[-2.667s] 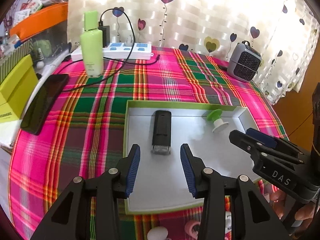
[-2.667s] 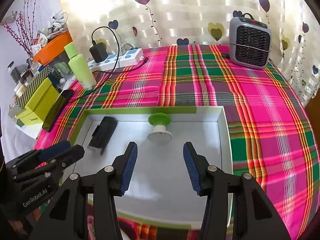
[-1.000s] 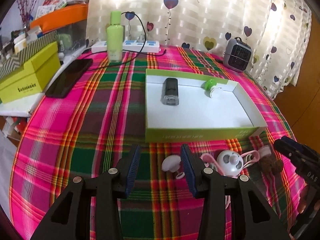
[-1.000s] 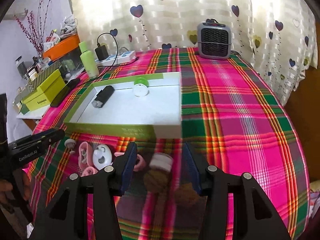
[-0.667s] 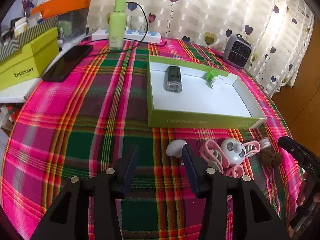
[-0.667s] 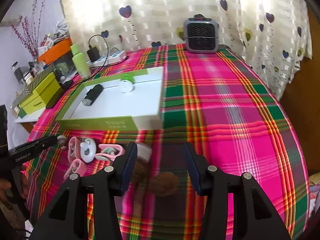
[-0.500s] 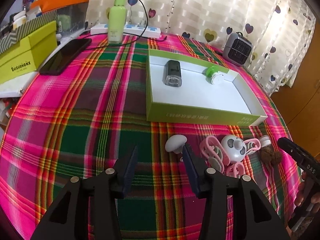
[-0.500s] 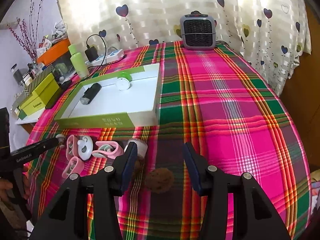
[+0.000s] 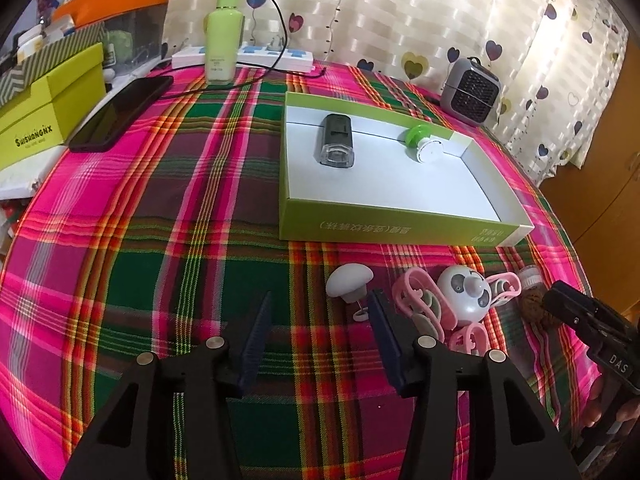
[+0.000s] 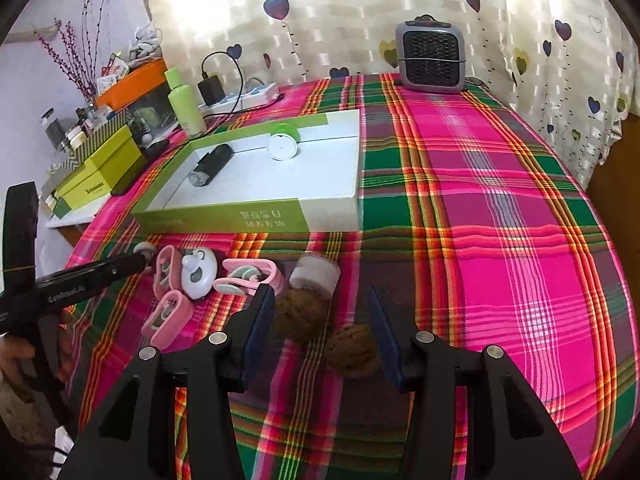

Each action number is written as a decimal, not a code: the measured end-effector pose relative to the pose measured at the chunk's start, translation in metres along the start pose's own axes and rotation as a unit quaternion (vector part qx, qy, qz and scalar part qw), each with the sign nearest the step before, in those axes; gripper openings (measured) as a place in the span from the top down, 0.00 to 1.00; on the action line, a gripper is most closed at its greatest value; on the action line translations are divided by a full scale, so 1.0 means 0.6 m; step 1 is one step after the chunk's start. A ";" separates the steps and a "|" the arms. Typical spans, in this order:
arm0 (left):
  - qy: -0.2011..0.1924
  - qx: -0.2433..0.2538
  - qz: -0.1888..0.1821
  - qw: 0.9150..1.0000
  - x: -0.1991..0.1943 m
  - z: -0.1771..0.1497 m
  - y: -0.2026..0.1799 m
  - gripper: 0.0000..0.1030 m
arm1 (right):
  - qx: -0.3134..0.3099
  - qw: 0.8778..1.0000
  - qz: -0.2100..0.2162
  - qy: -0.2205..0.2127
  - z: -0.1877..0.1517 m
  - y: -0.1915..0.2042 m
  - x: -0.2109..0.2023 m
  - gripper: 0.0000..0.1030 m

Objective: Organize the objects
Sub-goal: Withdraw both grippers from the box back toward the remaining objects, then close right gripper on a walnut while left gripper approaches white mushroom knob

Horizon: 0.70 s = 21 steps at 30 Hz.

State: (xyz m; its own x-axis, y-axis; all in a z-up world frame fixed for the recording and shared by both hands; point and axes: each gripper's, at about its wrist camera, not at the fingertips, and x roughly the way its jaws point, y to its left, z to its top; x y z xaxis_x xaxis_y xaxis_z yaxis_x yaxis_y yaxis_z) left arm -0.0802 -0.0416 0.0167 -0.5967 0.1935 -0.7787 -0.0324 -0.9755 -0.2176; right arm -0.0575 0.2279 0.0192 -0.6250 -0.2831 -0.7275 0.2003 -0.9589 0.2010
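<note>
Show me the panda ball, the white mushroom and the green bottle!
panda ball (image 9: 464,293), left wrist view, its white face.
white mushroom (image 9: 349,278), left wrist view, its cap.
green bottle (image 9: 222,36), left wrist view, its body.

Both cameras ride just behind a hand-held gripper and look forward and steeply down along its fingers at the plaid-covered worktop (image 9: 120,240), from close above its near edge. The left view sits left of the shallow green box (image 9: 384,230), the right view right of it. Both share that box, the small heater (image 10: 432,60) and the heart-print curtain (image 10: 360,8) behind it.
</note>
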 end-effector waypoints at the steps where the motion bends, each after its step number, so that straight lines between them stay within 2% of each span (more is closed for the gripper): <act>1: 0.000 0.000 0.001 1.000 0.000 0.001 0.000 0.52 | -0.002 1.000 0.000 -0.001 0.000 0.001 0.000 0.52; 6: -0.001 0.011 0.004 1.000 0.003 0.002 -0.006 0.51 | -0.015 1.000 -0.020 0.003 -0.003 0.004 0.005 0.52; 21: 0.000 0.018 0.017 1.000 0.013 0.011 -0.014 0.51 | -0.015 1.000 -0.008 0.008 -0.015 -0.007 -0.001 0.52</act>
State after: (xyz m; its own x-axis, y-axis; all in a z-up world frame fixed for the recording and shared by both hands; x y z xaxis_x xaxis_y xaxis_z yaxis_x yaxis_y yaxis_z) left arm -0.0900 -0.0324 0.0167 -0.5981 0.1596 -0.7854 -0.0400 -0.9847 -0.1697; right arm -0.0511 0.2322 0.0129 -0.6162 -0.2666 -0.7411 0.2125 -0.9623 0.1695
